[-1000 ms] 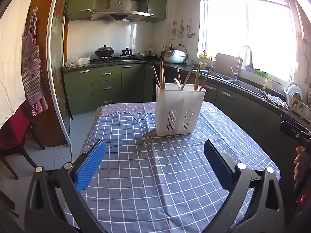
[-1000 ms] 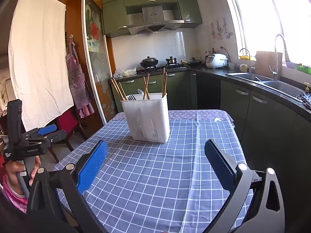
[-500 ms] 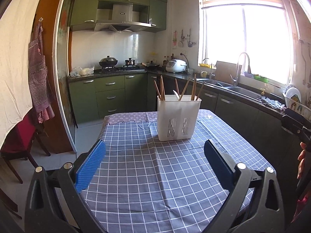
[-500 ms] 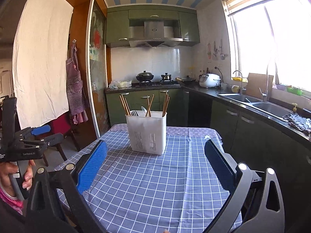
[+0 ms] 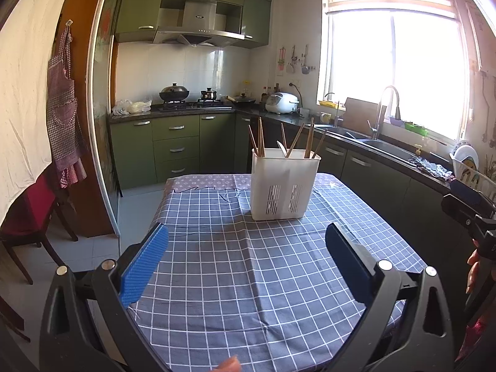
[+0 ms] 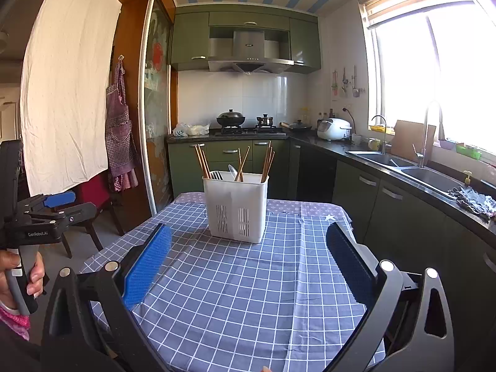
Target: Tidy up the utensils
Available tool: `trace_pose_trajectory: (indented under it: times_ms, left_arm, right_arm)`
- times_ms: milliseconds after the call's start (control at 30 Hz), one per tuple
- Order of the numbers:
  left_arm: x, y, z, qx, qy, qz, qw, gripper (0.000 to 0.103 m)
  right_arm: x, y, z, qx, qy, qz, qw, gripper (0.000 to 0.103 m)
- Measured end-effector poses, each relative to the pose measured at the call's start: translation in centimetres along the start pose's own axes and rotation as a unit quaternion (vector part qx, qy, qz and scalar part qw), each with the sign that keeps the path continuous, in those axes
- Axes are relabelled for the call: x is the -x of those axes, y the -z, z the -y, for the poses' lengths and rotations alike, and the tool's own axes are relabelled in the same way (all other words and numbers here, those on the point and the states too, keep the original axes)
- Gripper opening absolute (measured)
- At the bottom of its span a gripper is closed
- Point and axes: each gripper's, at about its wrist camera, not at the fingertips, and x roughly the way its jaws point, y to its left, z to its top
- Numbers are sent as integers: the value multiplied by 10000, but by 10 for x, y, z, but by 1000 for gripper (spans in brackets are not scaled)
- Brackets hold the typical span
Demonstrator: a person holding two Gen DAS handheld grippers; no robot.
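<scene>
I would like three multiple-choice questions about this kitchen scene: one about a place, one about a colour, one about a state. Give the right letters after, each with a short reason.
1. Where does the white utensil holder stand?
A. in the sink
B. on the checked tablecloth
C. on the stove

2. What colour are the lower cabinets?
A. green
B. red
C. white

3. In what state are the two grippers?
A. both shut on chopsticks
B. left shut on a spoon, right open
C. both open and empty

Answers:
1. B, because the holder rests on the table's blue checked cloth, towards the far end.
2. A, because the drawer and door fronts under the counter are dark green.
3. C, because the left gripper and the right gripper each show fingers wide apart with nothing between, and the chopsticks stand in the holder.
</scene>
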Motion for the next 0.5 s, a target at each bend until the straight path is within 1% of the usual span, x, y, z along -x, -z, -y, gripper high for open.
trace_pose_trajectory:
  times_ms: [133, 500]
  left_arm:
    - [0, 1, 2, -23, -64, -22, 10000, 96]
    - [1, 1, 5, -42, -83, 3, 10000, 96]
  right_arm:
    - [-2, 1, 2, -29, -31, -45, 10000, 99]
    - [-8, 2, 5, -110, -90, -93, 9999, 99]
